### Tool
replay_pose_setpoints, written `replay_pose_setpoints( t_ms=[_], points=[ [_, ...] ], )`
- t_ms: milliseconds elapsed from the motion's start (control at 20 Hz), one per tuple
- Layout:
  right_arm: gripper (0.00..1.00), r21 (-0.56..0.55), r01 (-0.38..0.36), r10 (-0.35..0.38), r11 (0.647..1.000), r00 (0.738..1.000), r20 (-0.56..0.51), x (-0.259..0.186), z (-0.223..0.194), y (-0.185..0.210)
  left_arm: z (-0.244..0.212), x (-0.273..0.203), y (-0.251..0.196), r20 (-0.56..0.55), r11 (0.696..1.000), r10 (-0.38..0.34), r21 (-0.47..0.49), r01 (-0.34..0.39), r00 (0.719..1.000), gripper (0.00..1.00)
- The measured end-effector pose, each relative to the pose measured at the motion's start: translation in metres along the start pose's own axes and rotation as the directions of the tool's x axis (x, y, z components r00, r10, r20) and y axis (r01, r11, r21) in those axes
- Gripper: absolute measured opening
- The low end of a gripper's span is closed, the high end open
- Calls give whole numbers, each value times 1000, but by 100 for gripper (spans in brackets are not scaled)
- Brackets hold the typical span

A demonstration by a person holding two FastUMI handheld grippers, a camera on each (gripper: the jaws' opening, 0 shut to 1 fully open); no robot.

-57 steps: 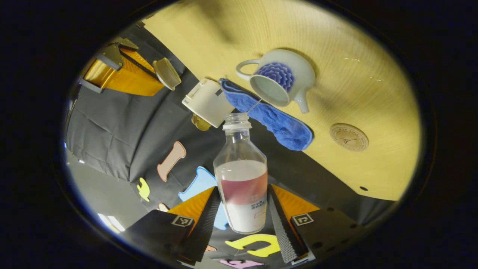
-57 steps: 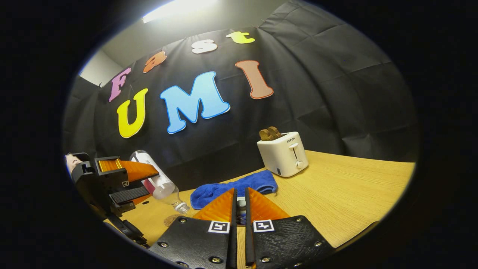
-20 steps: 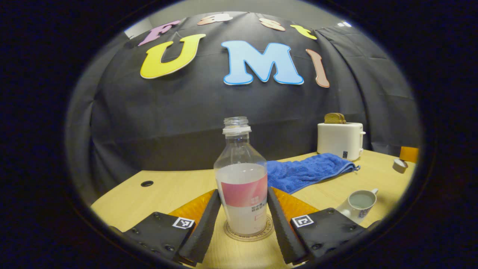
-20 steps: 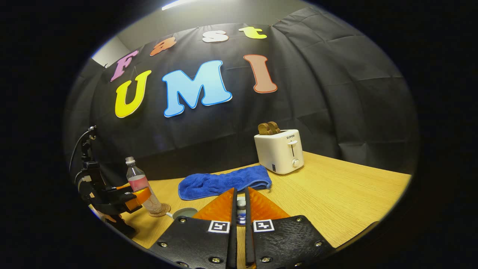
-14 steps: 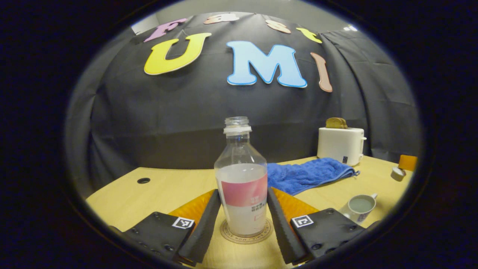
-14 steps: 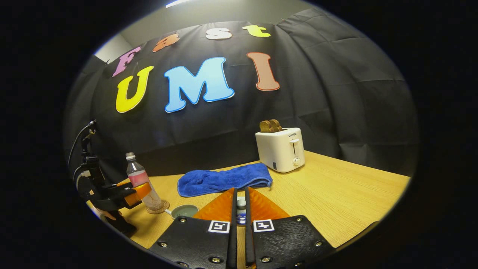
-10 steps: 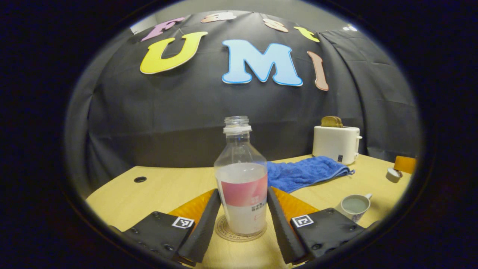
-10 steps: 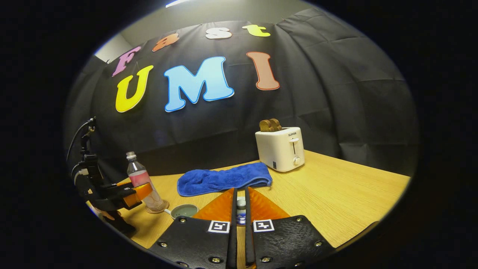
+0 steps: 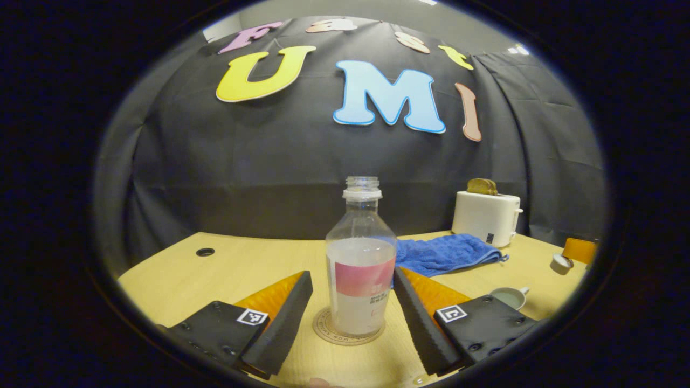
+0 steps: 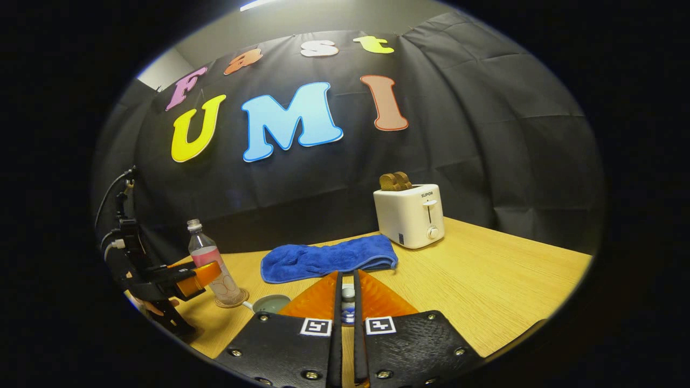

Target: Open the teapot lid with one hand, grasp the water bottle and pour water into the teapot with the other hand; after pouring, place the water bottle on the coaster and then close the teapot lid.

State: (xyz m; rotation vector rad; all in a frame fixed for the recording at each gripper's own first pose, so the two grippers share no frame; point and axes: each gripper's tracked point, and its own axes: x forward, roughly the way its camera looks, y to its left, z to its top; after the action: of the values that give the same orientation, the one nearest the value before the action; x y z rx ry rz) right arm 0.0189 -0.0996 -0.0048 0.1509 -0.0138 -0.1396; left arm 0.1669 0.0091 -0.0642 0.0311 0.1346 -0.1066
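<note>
The left gripper [image 9: 353, 299] has let go; its fingers now stand spread either side of the water bottle [image 9: 360, 269], which rests on the coaster [image 9: 323, 331]. The right gripper [image 10: 347, 302] pinches the teapot lid [image 10: 348, 293]. The open teapot [image 10: 269, 303], just left of it, awaits closing.

Right gripper [image 10: 347, 302] pinches the teapot lid [image 10: 347, 303]; off left, water bottle [image 10: 211, 264] stands on its coaster [image 10: 233, 302].

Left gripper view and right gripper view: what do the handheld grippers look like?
Both the left gripper and right gripper have black, screw-fastened plates, each carrying a square black-and-white marker. The fingers are wedge-shaped with textured faces. A thin cable loops above the left one.
</note>
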Motion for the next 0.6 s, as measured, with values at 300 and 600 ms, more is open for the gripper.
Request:
replay_pose_setpoints(
  t_ms=[300, 600],
  points=[
    [8, -16, -45, 45, 999, 999, 1, 1, -1, 16, 18, -40, 5, 41, 1000, -13, -9, 13, 999, 100],
    [8, -21, -121, 120, 992, 992, -41, 7, -16, 43, 40, -95, 14, 102, 1000, 0, -1, 0, 995, 100]
  ],
)
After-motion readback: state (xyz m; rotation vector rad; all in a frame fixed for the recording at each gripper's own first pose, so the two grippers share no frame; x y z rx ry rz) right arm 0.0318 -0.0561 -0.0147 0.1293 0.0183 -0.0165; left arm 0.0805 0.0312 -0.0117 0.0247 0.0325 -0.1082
